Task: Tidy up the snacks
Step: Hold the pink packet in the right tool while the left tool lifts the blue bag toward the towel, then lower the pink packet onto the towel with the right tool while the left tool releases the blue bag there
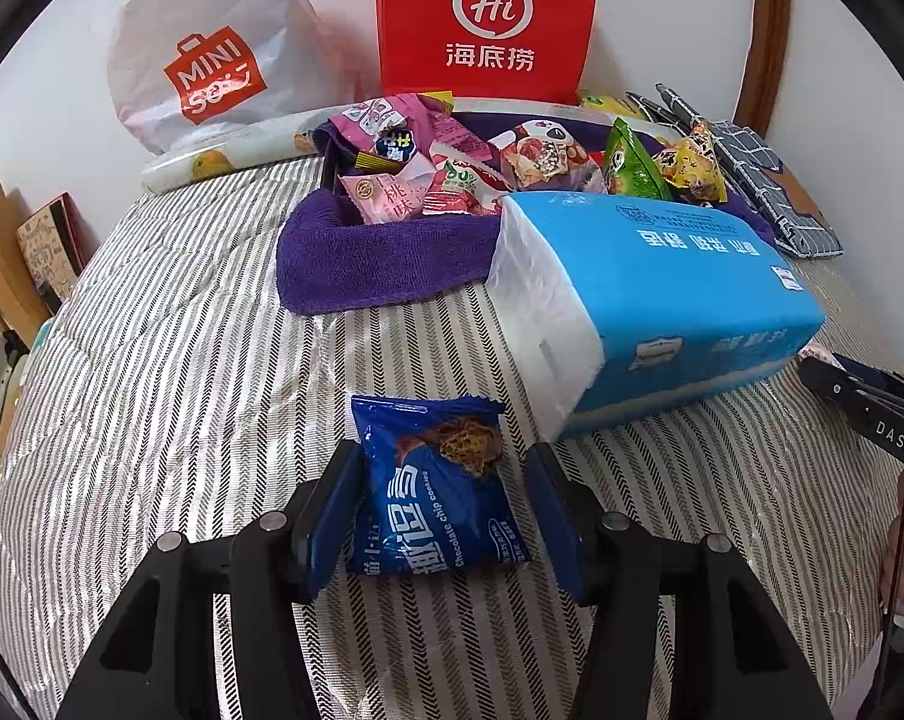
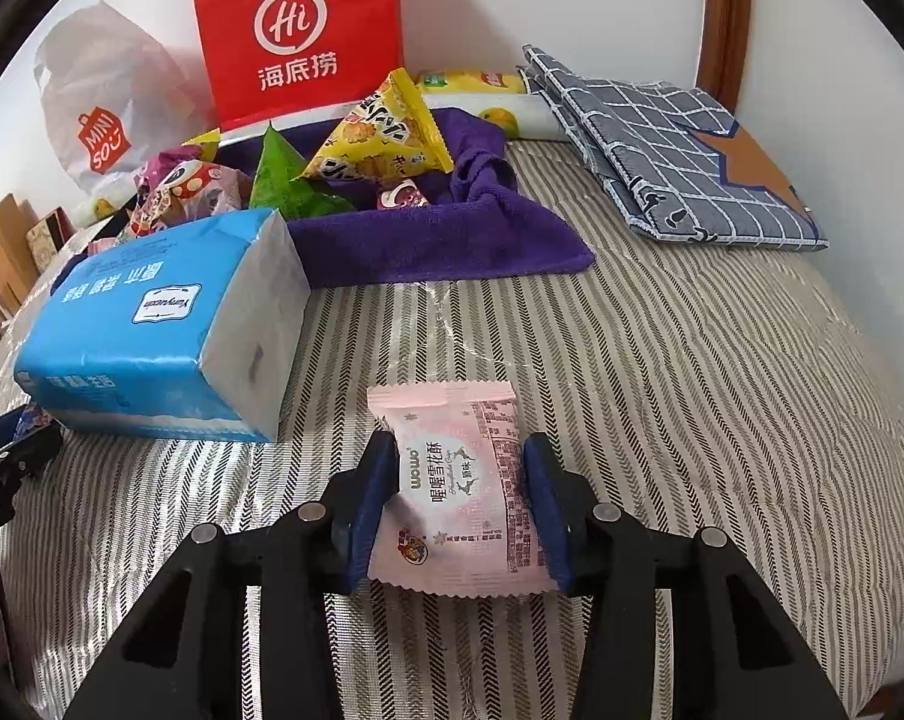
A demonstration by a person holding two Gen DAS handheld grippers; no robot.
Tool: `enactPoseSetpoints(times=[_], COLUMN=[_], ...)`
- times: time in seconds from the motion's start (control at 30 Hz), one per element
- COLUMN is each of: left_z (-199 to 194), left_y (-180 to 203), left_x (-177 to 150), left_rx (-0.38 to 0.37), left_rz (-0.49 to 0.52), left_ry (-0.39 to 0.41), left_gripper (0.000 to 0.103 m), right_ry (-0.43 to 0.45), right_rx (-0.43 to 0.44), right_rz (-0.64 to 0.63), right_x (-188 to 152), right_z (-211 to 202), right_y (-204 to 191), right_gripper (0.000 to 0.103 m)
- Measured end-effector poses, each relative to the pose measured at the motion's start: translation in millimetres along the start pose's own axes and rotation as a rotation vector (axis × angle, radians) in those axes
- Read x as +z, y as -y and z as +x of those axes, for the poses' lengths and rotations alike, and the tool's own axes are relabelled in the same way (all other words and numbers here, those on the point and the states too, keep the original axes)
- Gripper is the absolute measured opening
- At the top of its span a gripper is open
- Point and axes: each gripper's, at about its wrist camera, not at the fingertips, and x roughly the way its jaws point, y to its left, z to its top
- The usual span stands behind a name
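A blue chocolate chip cookie packet [image 1: 434,486] lies on the striped cloth between the fingers of my left gripper [image 1: 443,510]. The left pad touches its edge, the right pad stands apart, so the gripper is open. My right gripper [image 2: 461,498] is shut on a pink snowflake-crisp packet [image 2: 461,492], both pads pressing its sides just above the cloth. A purple towel basket [image 1: 356,258] at the back holds several snack packets [image 1: 452,174]; it also shows in the right wrist view [image 2: 440,240].
A blue tissue pack [image 1: 680,294] lies in front of the basket, also in the right wrist view [image 2: 152,324]. A red paper bag [image 1: 488,18] and a white MINISO bag [image 1: 212,48] stand against the wall. A folded checked cloth [image 2: 680,150] lies at the back right.
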Motion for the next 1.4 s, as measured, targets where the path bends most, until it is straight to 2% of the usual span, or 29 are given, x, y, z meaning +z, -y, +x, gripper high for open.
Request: enactPoseSetpoints(times=[0.1,0.13,0.17,0.33,0.5,0.63,0.77,0.83,1.07,1.27,1.4], left_z=[0.0,-0.1,-0.8,-2.2,-5.3,-15.2,-30.8,-38.1,-66.2,-87.0,-87.5], left_y=[-0.2,-0.1,0.5,3.4,-1.9,-8.9,-8.5,-7.2,-4.7,8.2,15.6], left_x=[0.0,-0.2,-0.2,0.7,1.3,2.5,4.0,7.7,35.1,71.4,95.1], left_rx=[0.001,0.000,-0.005,-0.011,-0.029,-0.074,-0.071,-0.060,-0.107,-0.089,-0.088], left_rz=[0.001,0.001,0.004,0.018,0.000,-0.027,-0.005,0.002,-0.022,0.002,0.008], left_ry=[0.000,0.001,0.003,0.006,-0.012,-0.029,0.003,0.021,0.091,0.154,0.172], left_gripper=[0.052,0.051,0.045,0.041,0.040,0.040,0.040,0.040,0.041,0.041,0.041], right_ry=[0.001,0.001,0.001,0.003,0.016,0.019,0.056,0.085,0.175,0.232,0.258], right_rx=[0.002,0.003,0.002,0.005,0.042,0.066,0.083,0.083,0.087,0.107,0.099], right_rz=[0.001,0.003,0.003,0.004,0.003,0.022,0.020,0.014,-0.016,0.004,0.015], right_x=[-0.3,-0.5,-0.5,-0.6,-2.7,-7.5,-7.3,-2.1,25.8,61.5,86.5], right_z=[-0.3,-0.3,-0.4,-1.0,-6.7,-15.6,-33.9,-46.3,-80.3,-100.6,-105.9], right_y=[0.8,1.1,0.9,1.1,2.3,2.5,-0.6,-4.0,-16.3,-20.4,-22.8], right_gripper=[0.042,0.042,0.042,0.041,0.040,0.040,0.040,0.040,0.040,0.040,0.040])
